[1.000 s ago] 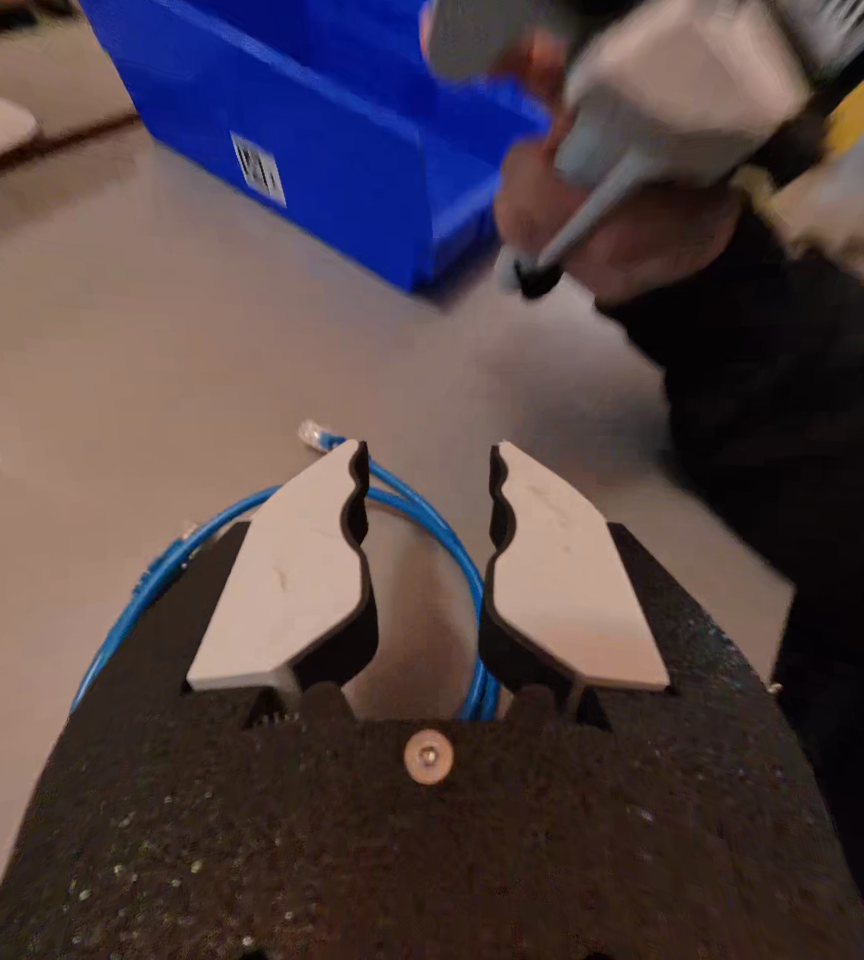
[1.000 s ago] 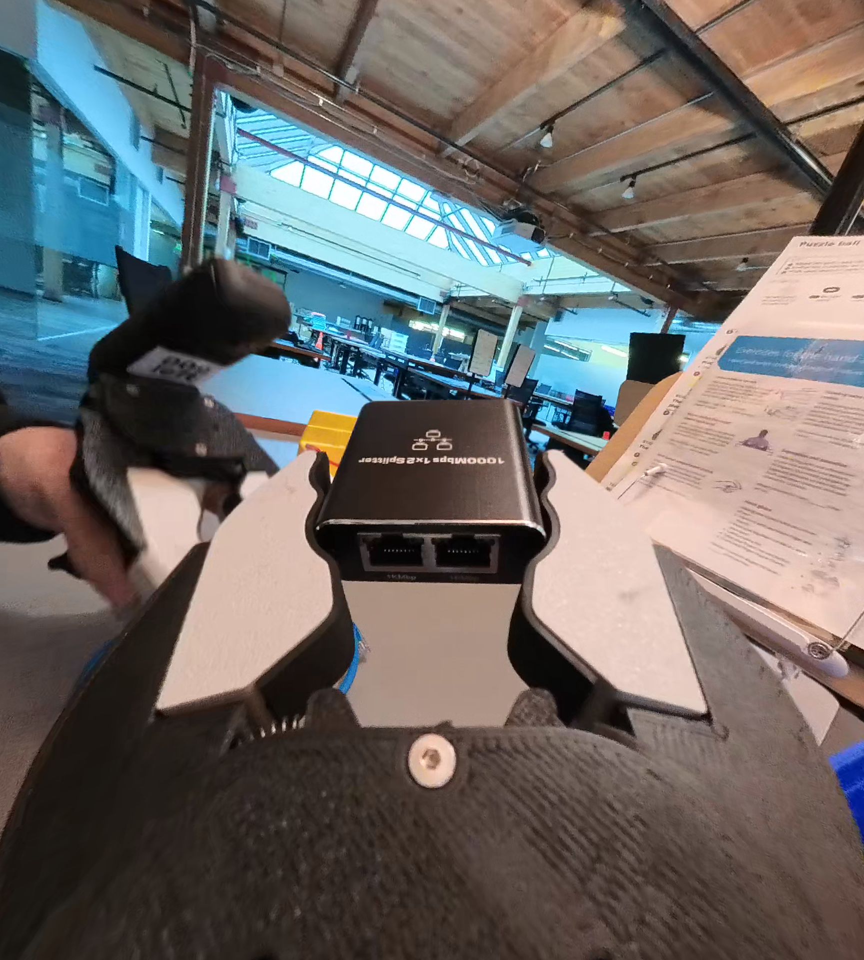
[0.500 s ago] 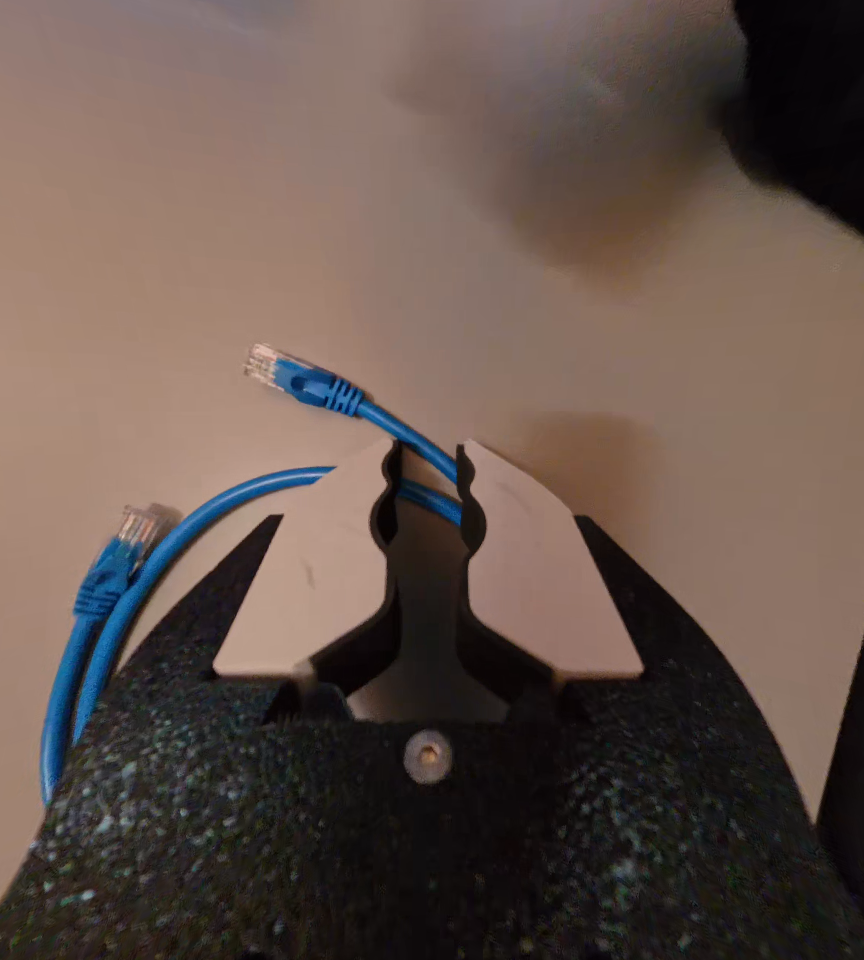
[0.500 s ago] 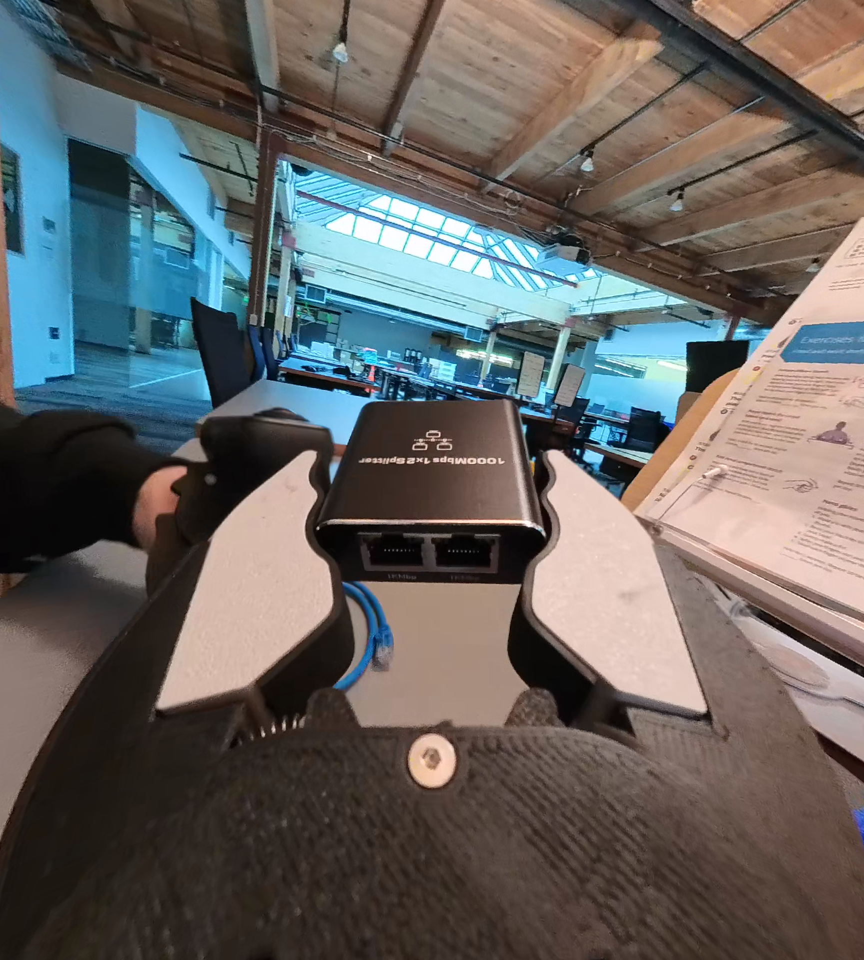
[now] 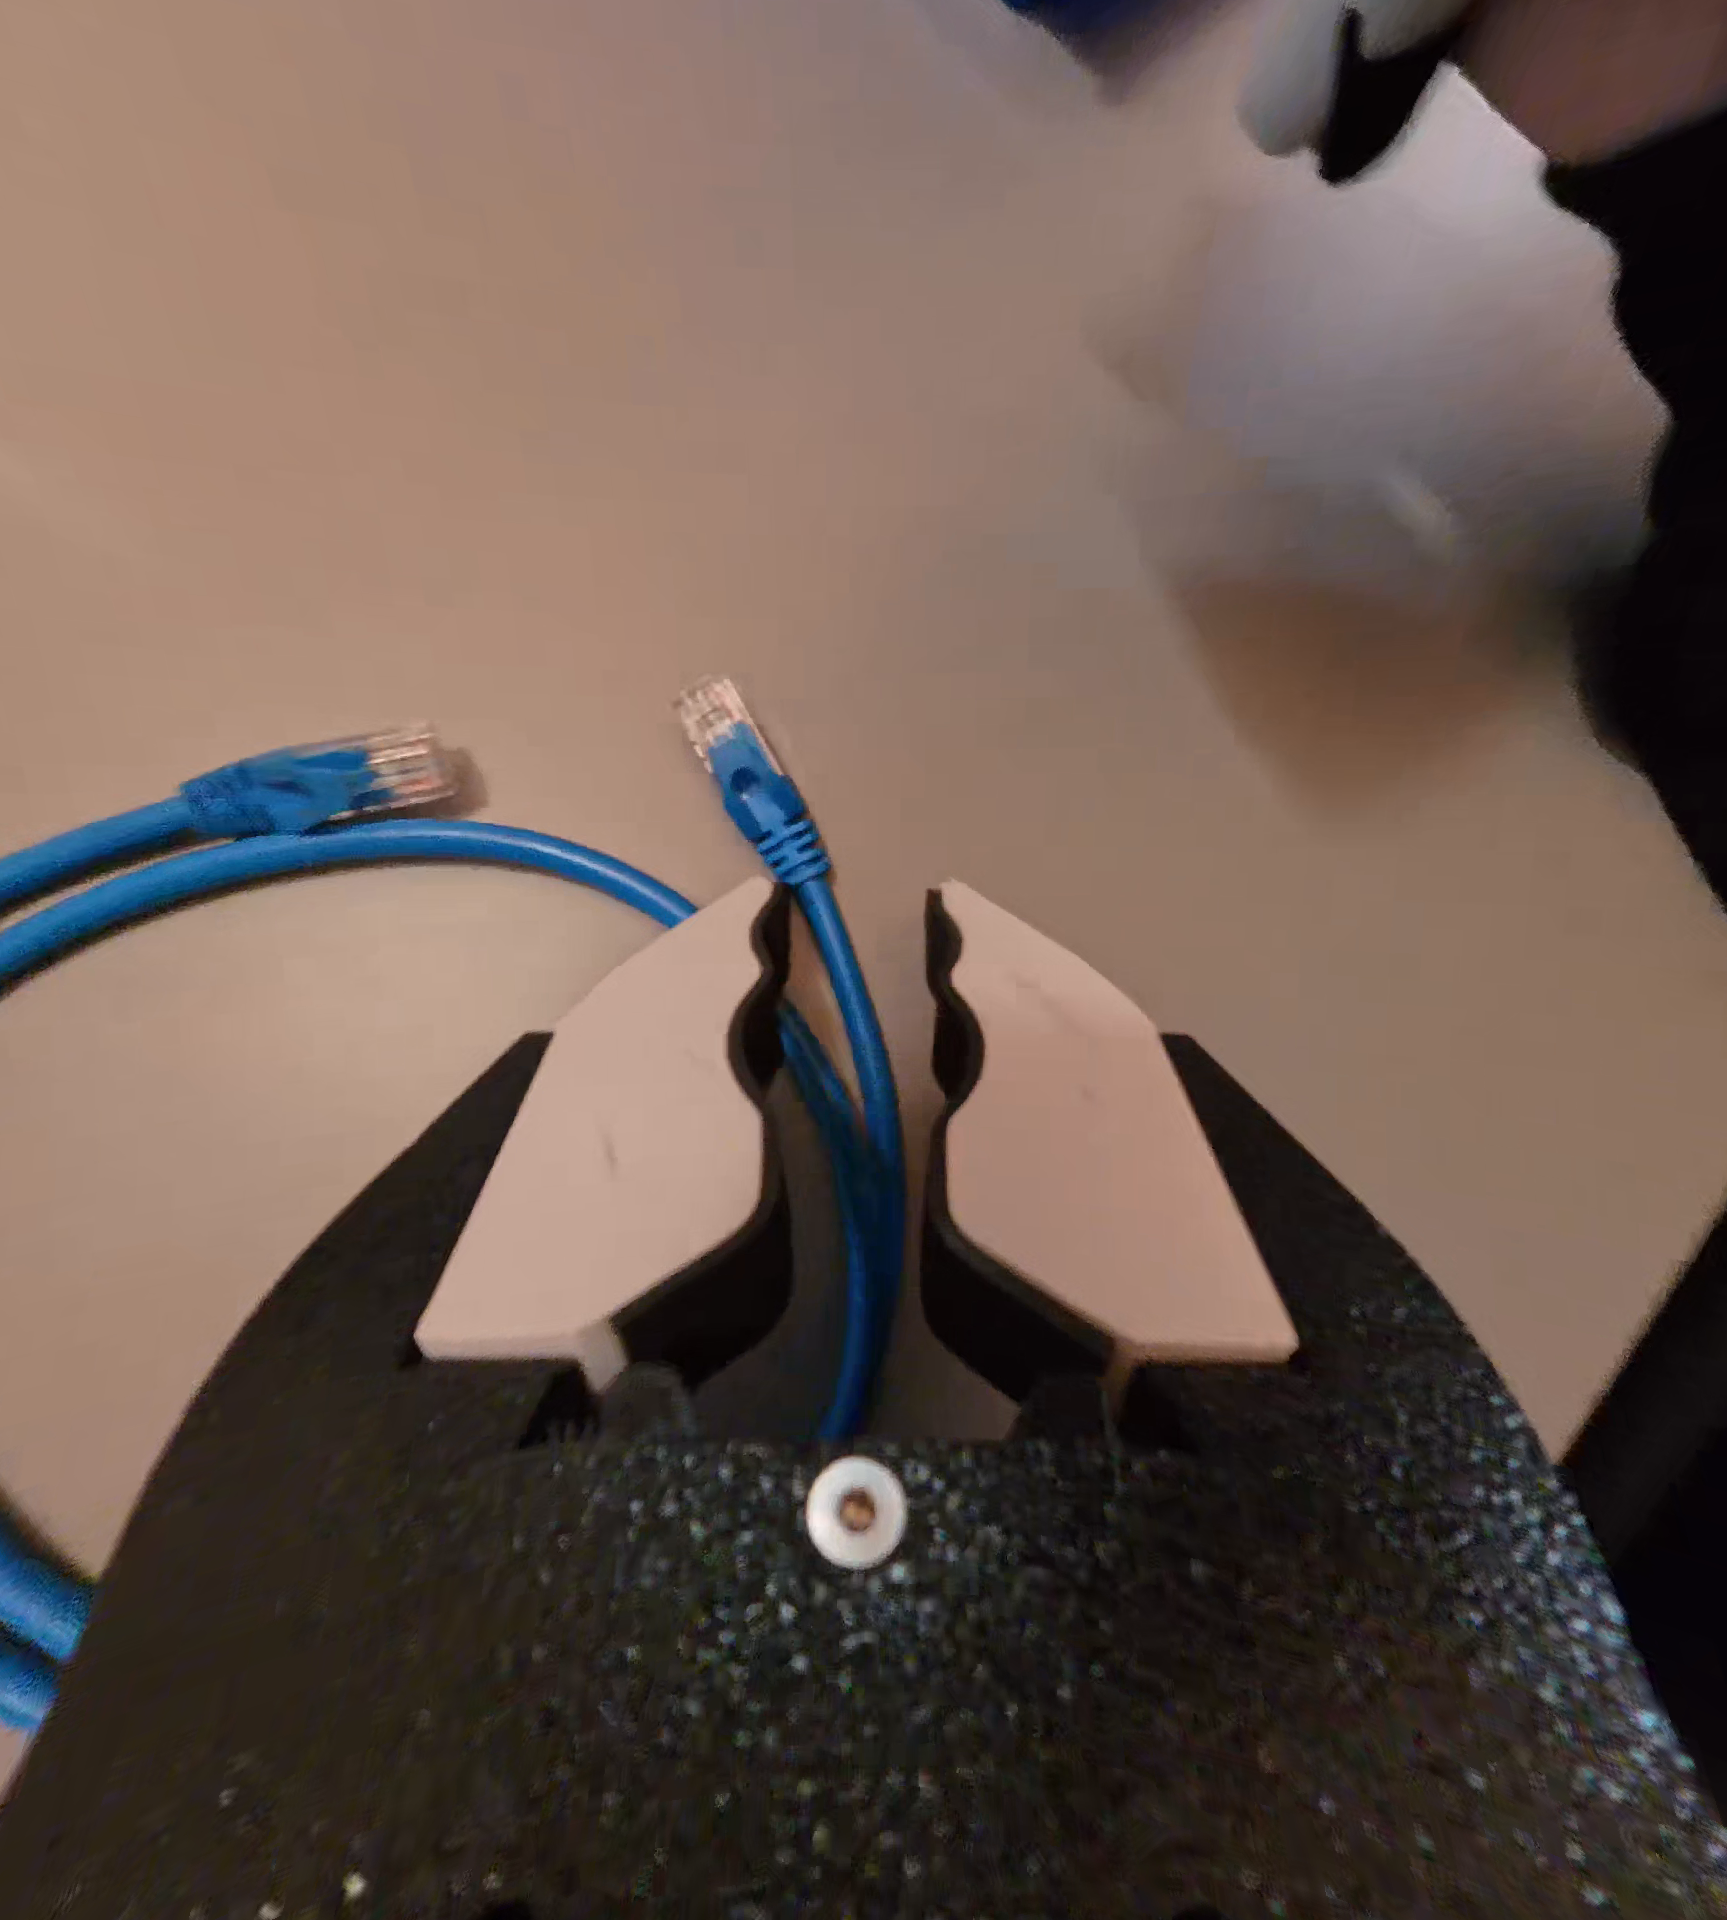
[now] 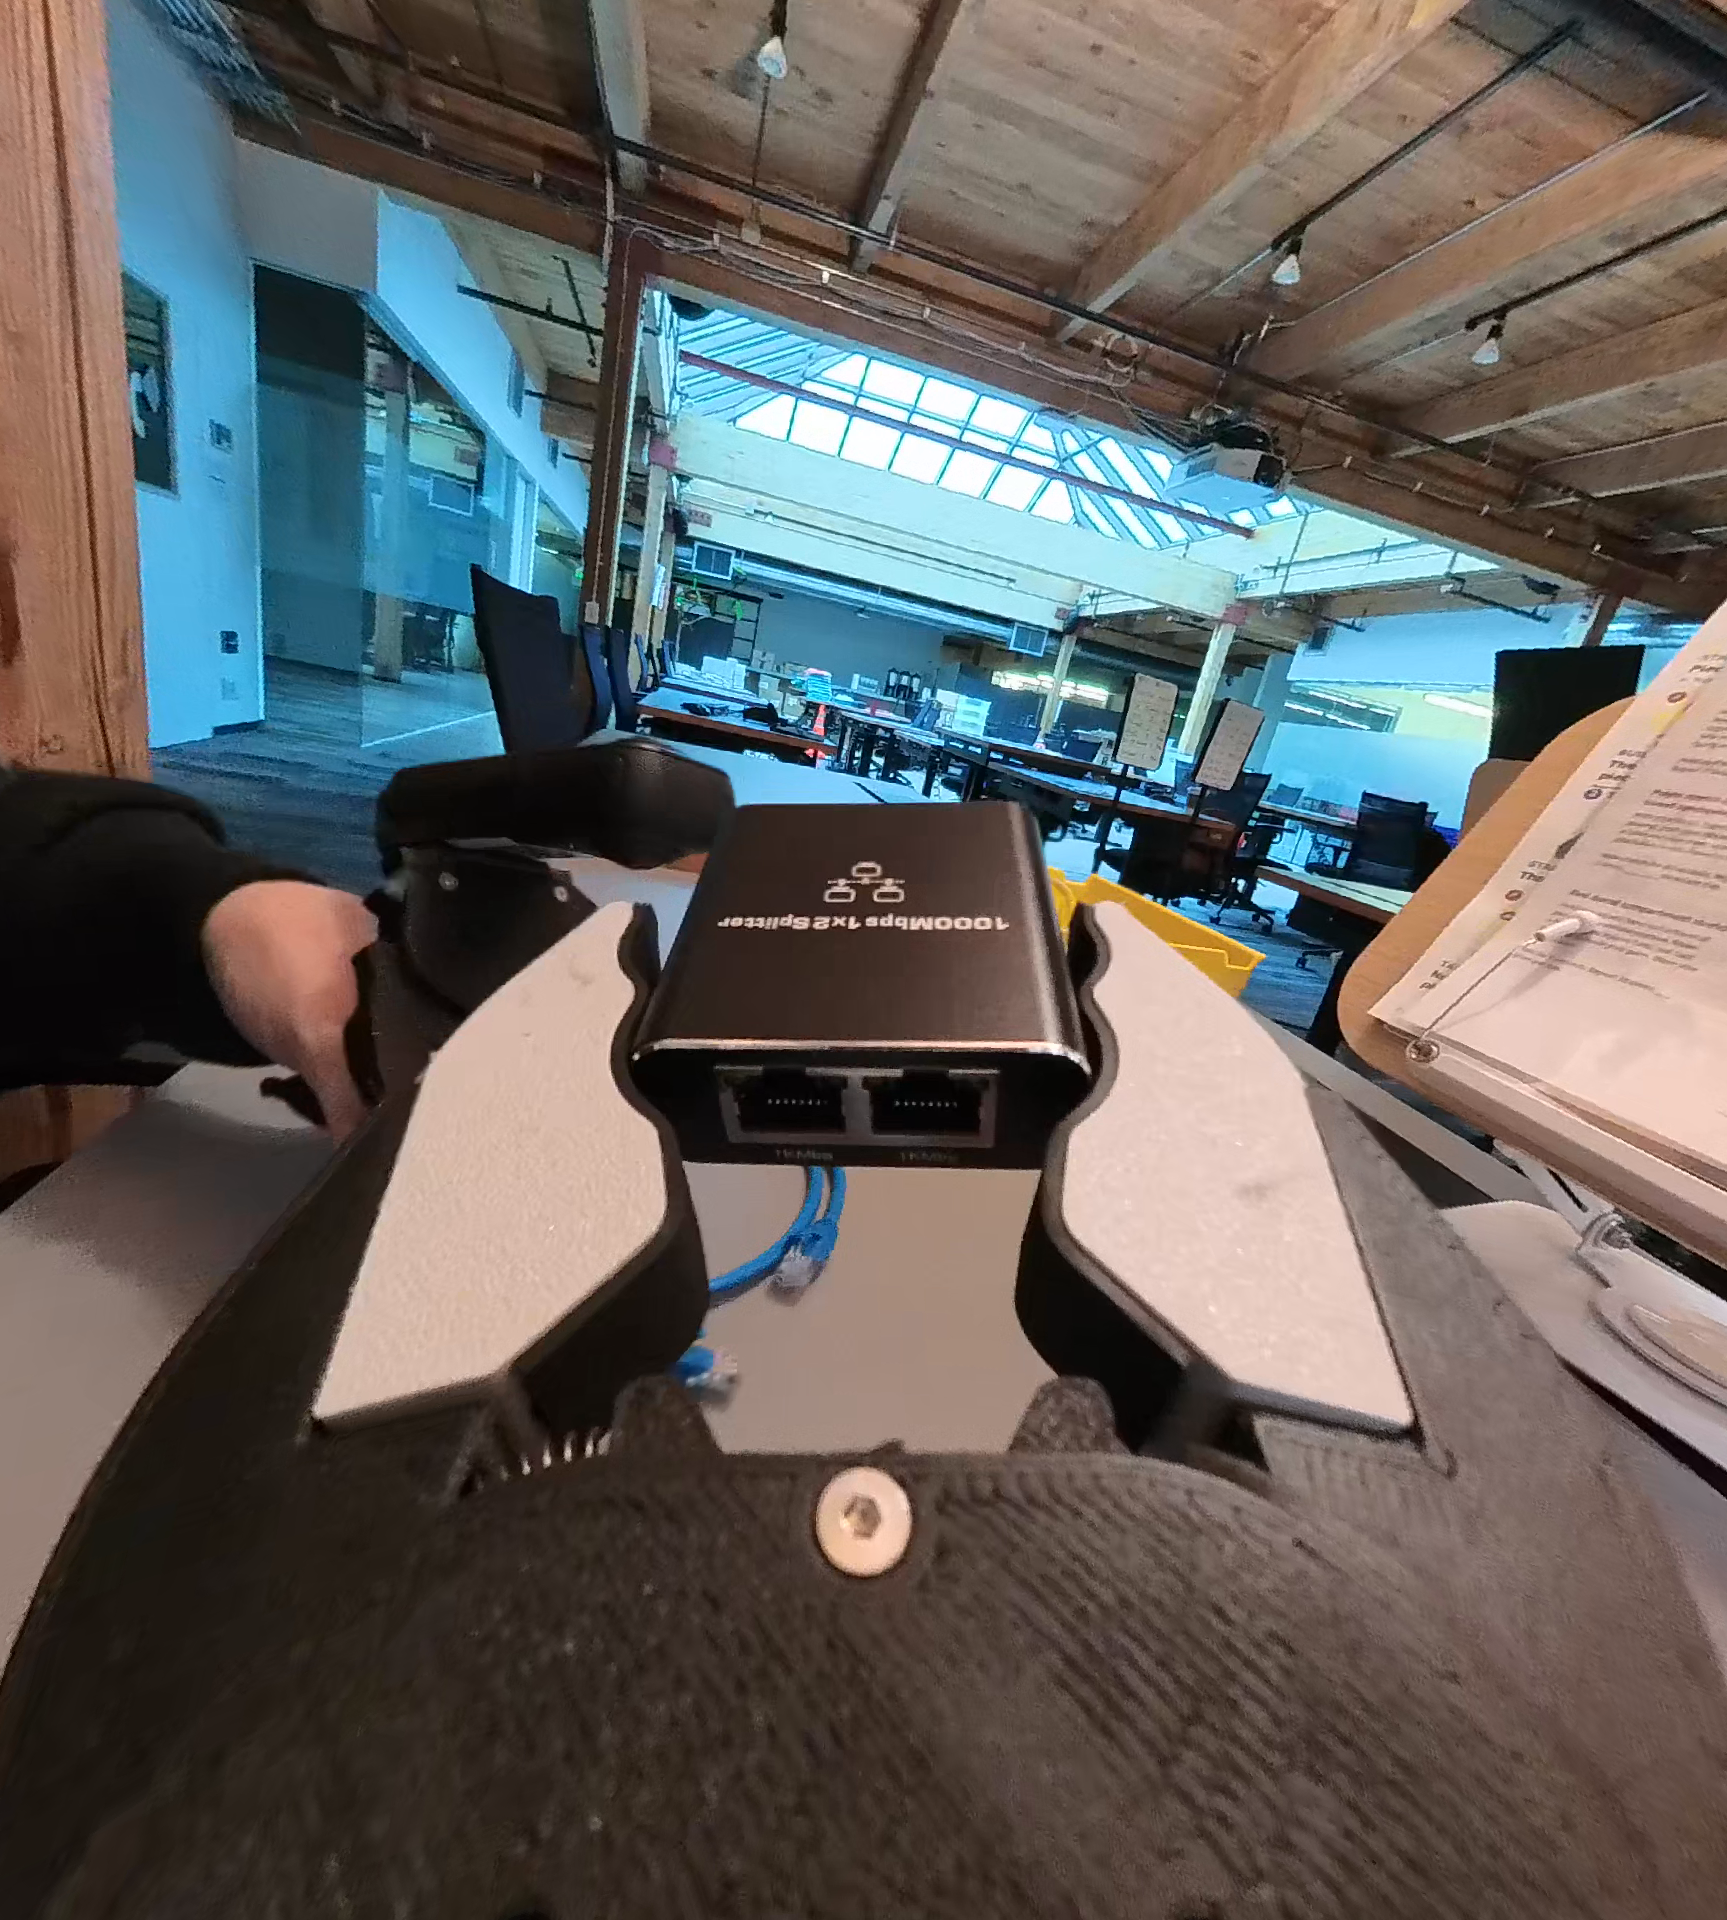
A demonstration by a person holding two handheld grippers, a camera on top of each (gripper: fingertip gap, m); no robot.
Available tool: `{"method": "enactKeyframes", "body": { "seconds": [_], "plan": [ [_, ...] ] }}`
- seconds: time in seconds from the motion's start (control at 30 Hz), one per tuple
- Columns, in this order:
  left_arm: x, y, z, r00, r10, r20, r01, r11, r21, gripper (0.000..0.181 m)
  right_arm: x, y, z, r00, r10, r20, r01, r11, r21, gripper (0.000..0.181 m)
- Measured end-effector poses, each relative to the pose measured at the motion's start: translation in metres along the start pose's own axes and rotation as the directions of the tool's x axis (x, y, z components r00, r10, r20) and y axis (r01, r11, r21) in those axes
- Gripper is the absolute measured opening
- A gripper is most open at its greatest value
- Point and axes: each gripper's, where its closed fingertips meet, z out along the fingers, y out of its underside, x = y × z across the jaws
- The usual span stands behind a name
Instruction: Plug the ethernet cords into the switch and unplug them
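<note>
**Technician A:** Status of the work area, largest item first?

**Technician B:** The grey matte table surface (image 5: 423,364) carries the blue round-jacketed ethernet cord (image 5: 246,862). The cord lies in a loose loop toward the left edge of the surface, with both clear plastic plugs free. One plug (image 5: 402,764) lies flat on the surface. The other plug (image 5: 719,717) points away from the left gripper (image 5: 854,904), just past its fingertips.

**Technician A:** State of each claw?

**Technician B:** The left gripper is released. Its jaws stand apart, with the cord running lengthwise through the gap. The cord appears to brush one finger and is clear of the other, so nothing is clamped. The right gripper (image 6: 859,925) is clenched on the black rectangular metal switch (image 6: 864,935), held above the table surface. Both ports (image 6: 864,1101) face the camera and are empty.

**Technician A:** Step in hand?

**Technician B:** By assessment, the first pick-up. No plug is seated yet.

**Technician A:** Requirement for the next move?

**Technician B:** Close the left jaws on the cord just behind the plug boot (image 5: 771,821), not farther down the jacket, since slack cord would likely let the plug droop. Then align the plug squarely with one port.
</note>
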Motion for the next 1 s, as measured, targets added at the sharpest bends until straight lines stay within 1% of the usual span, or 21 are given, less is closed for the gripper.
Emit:
{"method": "enactKeyframes", "body": {
  "seconds": [0.03,0.13,0.23,0.3,0.4,0.43,0.47,0.5,0.63,0.7,0.77,0.83,0.9,0.93,1.0],
  "plan": [
    [-0.004,0.0,0.001,0.999,-0.02,0.032,0.02,1.0,0.001,0.027,0.0,0.0,0.0,1.0,0.001,0.001,-0.001,1.0,0.0,0.076],
    [-0.007,0.0,0.004,0.996,-0.032,0.079,0.031,0.999,0.022,0.026,0.0,0.003,0.0,1.0,0.006,0.003,-0.006,1.0,-0.006,0.076],
    [-0.012,-0.001,0.006,0.99,0.023,0.142,-0.026,0.999,0.021,0.018,-0.001,0.004,0.001,1.0,0.01,0.012,-0.01,1.0,-0.012,0.076],
    [-0.013,-0.003,0.008,0.987,0.032,0.159,-0.038,0.999,0.034,0.017,-0.003,0.005,0.002,1.0,0.01,0.021,-0.01,1.0,-0.018,0.076],
    [-0.012,-0.005,0.01,0.985,0.011,0.172,-0.021,0.998,0.054,0.018,-0.006,0.007,0.005,0.999,0.011,0.036,-0.01,1.0,-0.027,0.076],
    [-0.01,-0.005,0.011,0.984,0.026,0.174,-0.036,0.998,0.057,0.019,-0.008,0.009,0.006,0.999,0.014,0.046,-0.013,0.999,-0.031,0.076],
    [-0.008,-0.005,0.011,0.984,0.051,0.168,-0.062,0.996,0.058,0.014,-0.009,0.01,0.007,0.999,0.015,0.051,-0.013,0.999,-0.037,0.076],
    [-0.005,-0.004,0.011,0.985,0.075,0.155,-0.085,0.995,0.059,0.012,-0.009,0.012,0.008,0.999,0.013,0.05,-0.011,0.999,-0.045,0.076],
    [0.002,0.001,0.008,0.988,0.129,0.088,-0.134,0.99,0.047,0.012,-0.013,0.017,0.012,0.998,0.013,0.066,-0.009,0.998,-0.065,0.076],
    [0.003,0.005,0.004,0.99,0.118,0.072,-0.121,0.992,0.043,0.013,-0.014,0.017,0.012,0.998,0.009,0.069,-0.004,0.998,-0.068,0.076],
    [0.004,0.008,0.001,0.996,0.061,0.059,-0.064,0.997,0.045,0.019,-0.014,0.017,0.012,0.998,0.009,0.07,-0.005,0.998,-0.069,0.076],
    [0.004,0.011,-0.001,0.998,0.004,0.065,-0.007,0.999,0.045,0.018,-0.014,0.016,0.011,0.998,0.009,0.068,-0.004,0.998,-0.064,0.076],
    [0.002,0.011,-0.002,0.995,-0.021,0.093,0.017,0.999,0.048,0.015,-0.014,0.016,0.011,0.997,0.009,0.072,-0.004,0.998,-0.066,0.076],
    [0.0,0.01,-0.001,0.994,-0.015,0.112,0.009,0.999,0.052,0.009,-0.014,0.016,0.012,0.997,0.01,0.074,-0.005,0.998,-0.065,0.076],
    [0.001,0.008,0.001,0.99,0.051,0.133,-0.06,0.996,0.063,0.008,-0.017,0.017,0.012,0.996,0.015,0.087,-0.009,0.998,-0.067,0.076]
  ]
}}
